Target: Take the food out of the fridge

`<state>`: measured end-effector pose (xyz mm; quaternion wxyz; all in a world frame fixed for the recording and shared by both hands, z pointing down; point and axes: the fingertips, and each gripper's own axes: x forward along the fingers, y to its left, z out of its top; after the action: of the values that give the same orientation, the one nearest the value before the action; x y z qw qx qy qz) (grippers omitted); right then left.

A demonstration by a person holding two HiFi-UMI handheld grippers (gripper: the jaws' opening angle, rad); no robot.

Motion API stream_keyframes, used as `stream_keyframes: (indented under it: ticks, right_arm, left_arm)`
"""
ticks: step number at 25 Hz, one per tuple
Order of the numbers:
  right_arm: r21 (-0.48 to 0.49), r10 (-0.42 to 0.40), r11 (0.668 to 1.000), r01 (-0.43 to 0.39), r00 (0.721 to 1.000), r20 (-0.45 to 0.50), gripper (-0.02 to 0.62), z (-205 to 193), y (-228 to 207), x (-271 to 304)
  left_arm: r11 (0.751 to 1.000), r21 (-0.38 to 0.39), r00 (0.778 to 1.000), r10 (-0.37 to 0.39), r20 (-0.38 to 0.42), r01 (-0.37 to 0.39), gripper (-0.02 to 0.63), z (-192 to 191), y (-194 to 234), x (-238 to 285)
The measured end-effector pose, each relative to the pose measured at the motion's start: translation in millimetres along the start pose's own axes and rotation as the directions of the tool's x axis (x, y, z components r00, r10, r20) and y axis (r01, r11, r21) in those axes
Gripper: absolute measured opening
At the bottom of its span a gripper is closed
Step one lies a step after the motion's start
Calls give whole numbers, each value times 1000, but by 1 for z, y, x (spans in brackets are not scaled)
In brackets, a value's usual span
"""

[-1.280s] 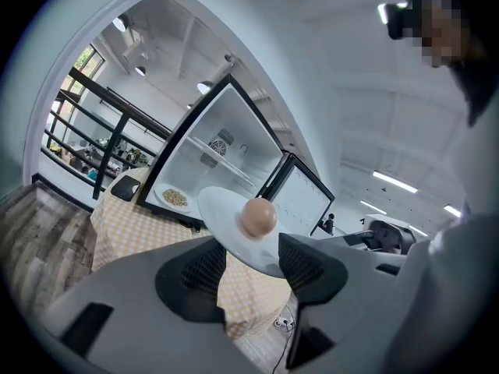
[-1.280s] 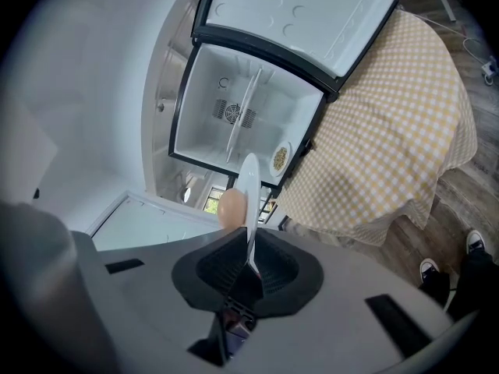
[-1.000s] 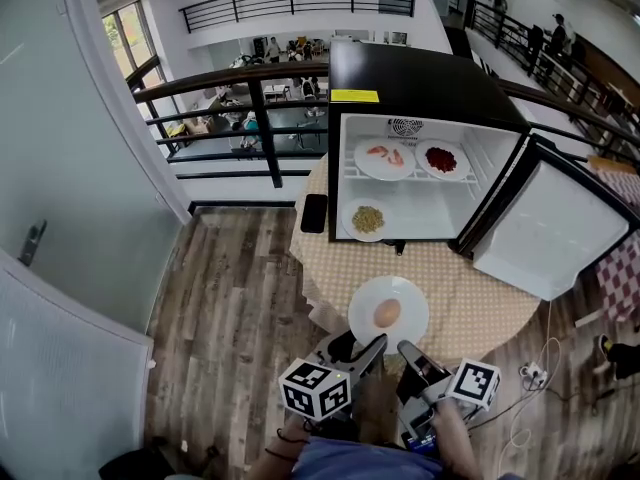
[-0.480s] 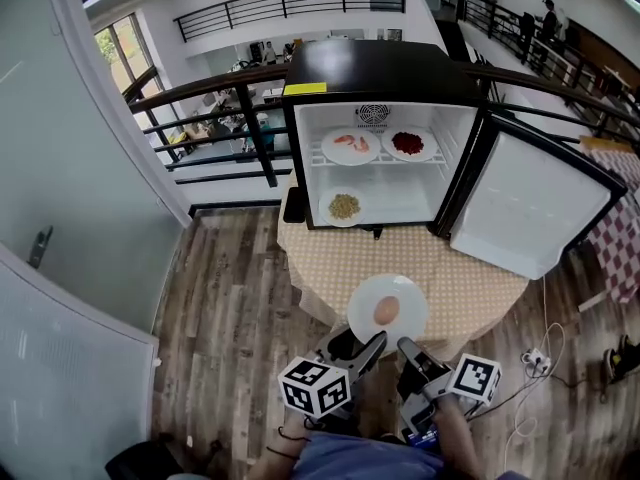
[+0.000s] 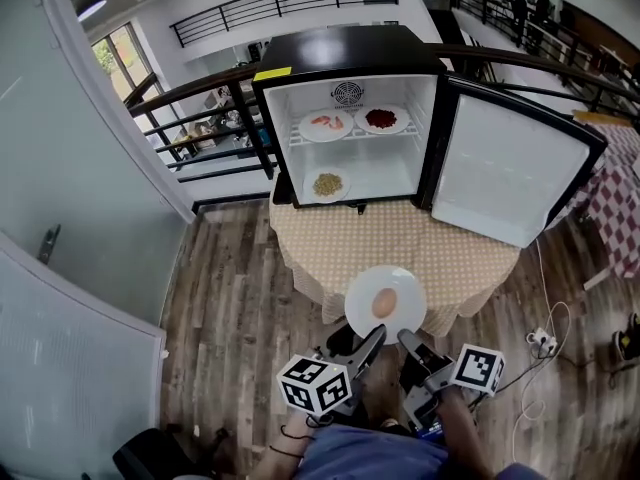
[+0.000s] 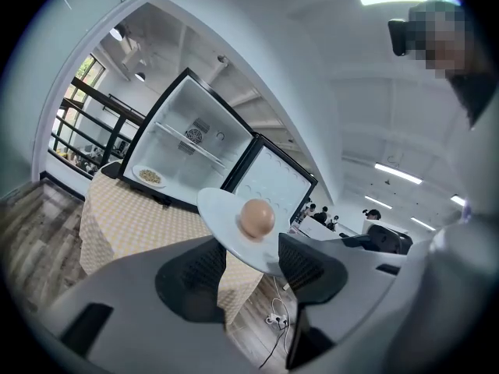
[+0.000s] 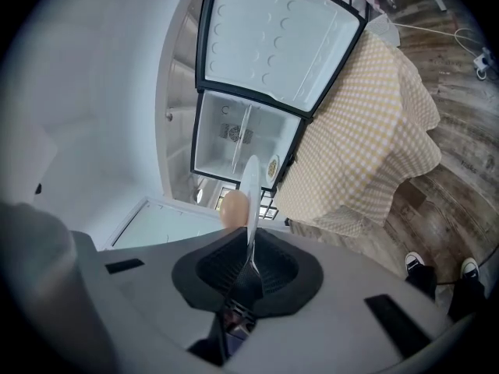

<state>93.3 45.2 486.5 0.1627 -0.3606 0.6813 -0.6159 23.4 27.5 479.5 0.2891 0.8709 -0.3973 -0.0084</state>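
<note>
Brown egg-shaped food item (image 5: 384, 303) lies on a round glossy white plate (image 5: 362, 290), held in the air at the near edge of the table, well apart from the fridge. Right gripper (image 5: 412, 346) pinches the plate's near rim edge-on, pads tight on it. Left gripper (image 5: 360, 340) has jaws spread w/ the plate rim btwn them; contact unclear. Black mini fridge (image 5: 350, 48), white inside, door (image 5: 505, 163) open, stands on a yellow checked tablecloth (image 5: 400, 238). Plates inside: pink bits (image 5: 326, 124), red (image 5: 381, 119), yellowish grains (image 5: 327, 184); food too small to name. Vs 1 s ago: fridge & table are farther off, and the plate is partly over the wood floor (image 5: 230, 288).
</note>
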Motion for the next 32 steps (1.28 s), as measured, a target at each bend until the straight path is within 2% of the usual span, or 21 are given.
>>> stream_keyframes:
  ticks: [12,25,32]
  right_arm:
    - [-8,33,999,-33,999,-11,34,-36,-14,-87]
    - [-2,71,997,-71,995,-66,34,-80,-7,-114]
    - [-28,63,997,-66,994,-93,34,-103,-6,-120]
  left_arm:
    - [1000,10,1000,12,2,-12,218,-54,-73,-35]
    - [997,1,997,77,19,-77,218,-78,-94,-81]
    - [995,-6,994,101,44,-101,218,-88,-96,-105]
